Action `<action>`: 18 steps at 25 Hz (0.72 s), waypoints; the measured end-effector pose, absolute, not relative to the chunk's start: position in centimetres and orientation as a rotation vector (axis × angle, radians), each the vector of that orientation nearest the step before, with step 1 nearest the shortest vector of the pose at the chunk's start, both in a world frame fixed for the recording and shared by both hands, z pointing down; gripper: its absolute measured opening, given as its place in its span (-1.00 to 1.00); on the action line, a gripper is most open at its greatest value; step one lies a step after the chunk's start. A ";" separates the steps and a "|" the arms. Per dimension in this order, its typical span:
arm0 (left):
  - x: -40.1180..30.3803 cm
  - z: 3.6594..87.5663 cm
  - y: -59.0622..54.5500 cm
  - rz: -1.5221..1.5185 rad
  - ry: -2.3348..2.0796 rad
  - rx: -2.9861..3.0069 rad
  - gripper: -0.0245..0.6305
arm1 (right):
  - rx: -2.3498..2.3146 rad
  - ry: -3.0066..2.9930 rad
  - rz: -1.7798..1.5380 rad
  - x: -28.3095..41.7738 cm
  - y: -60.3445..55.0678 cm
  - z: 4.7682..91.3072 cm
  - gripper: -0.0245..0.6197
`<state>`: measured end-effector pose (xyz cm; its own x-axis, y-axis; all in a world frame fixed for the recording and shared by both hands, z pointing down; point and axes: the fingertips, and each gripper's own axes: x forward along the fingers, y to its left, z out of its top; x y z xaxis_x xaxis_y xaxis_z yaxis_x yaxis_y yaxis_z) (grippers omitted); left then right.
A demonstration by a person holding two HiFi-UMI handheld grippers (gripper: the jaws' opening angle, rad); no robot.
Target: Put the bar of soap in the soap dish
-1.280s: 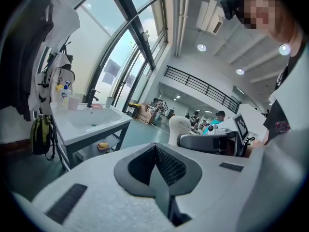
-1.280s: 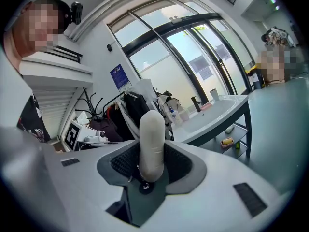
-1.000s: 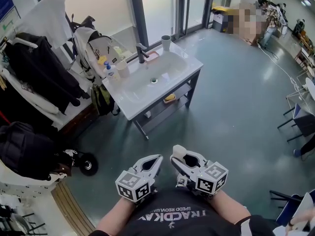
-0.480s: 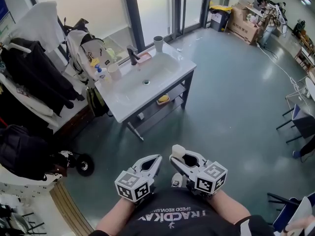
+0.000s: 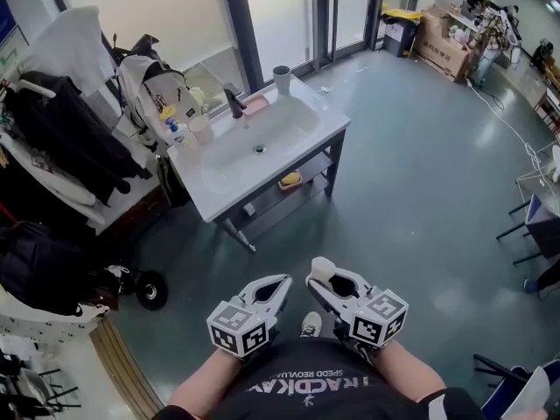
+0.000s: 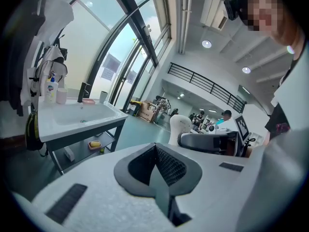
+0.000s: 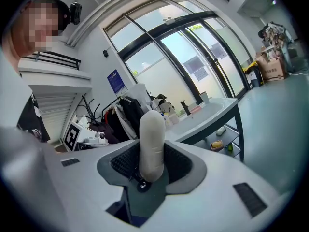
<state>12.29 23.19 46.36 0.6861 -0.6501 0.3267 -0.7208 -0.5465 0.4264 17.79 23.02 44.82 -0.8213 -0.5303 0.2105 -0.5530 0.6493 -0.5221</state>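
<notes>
A cream bar of soap (image 7: 151,144) stands on end between the jaws of my right gripper (image 7: 150,153), which is shut on it. In the head view the soap (image 5: 320,269) shows at the tip of the right gripper (image 5: 325,278), held close to my body. My left gripper (image 5: 278,283) sits beside it, shut with nothing in it; its jaws (image 6: 155,163) meet along one line. Far ahead a pink soap dish (image 5: 255,104) lies on the white sink (image 5: 262,138), next to the black faucet (image 5: 234,103).
A grey cup (image 5: 282,79), a white cup (image 5: 201,129) and a bottle (image 5: 178,133) stand on the sink top. A yellow bar in a small dish (image 5: 290,180) lies on the lower shelf. Coats and bags (image 5: 61,138) hang at the left. Green floor (image 5: 411,199) lies between me and the sink.
Both grippers stay held near my body, the soap still in the right one. The head view has shifted a little, so the sink sits slightly differently in the picture.
</notes>
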 end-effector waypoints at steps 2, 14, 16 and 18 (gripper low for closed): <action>12.5 46.3 22.8 0.185 -1.052 2.361 -0.90 | 0.926 -2.820 0.923 18.0 22.5 44.9 -0.45; 10.2 46.3 17.1 0.189 -1.011 2.384 -0.90 | 0.979 -2.824 0.921 15.4 16.8 44.4 -0.45; 9.5 46.0 15.3 0.184 -0.994 2.396 -0.90 | 1.015 -2.820 0.916 14.9 15.1 44.1 -0.45; 8.9 45.8 13.7 0.177 -0.977 2.401 -0.90 | 1.043 -2.814 0.915 14.4 13.6 43.8 -0.45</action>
